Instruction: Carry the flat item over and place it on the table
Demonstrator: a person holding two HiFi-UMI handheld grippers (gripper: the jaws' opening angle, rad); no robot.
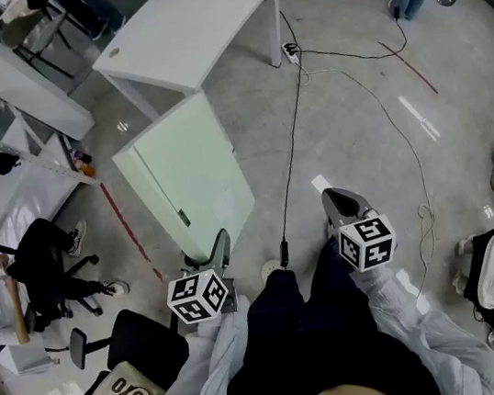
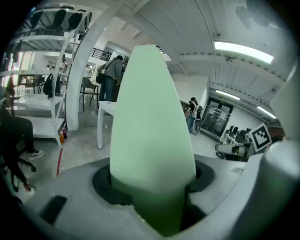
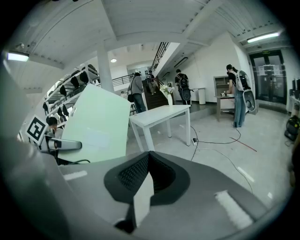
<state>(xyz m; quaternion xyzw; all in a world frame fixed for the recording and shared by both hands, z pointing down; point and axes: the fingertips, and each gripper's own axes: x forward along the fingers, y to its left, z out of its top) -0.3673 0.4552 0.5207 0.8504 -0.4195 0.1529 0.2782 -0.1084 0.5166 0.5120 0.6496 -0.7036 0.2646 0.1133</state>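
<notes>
Grey floor [image 1: 357, 128] is spreading beneath the person. Nearest, the left claw [image 1: 220, 245] is clamping the near edge of the green panel [image 1: 190, 175], while the right claw [image 1: 338, 198] is hanging pressed together, empty. Farther on, the panel is tilting short of the white table [image 1: 192, 24].

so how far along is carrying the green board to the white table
Done: the pale green board is picked up, its edge clamped in the left gripper. In hand: the carry; the right gripper is shut and empty. Left: reaching the white table ahead and laying the board on it.
</notes>
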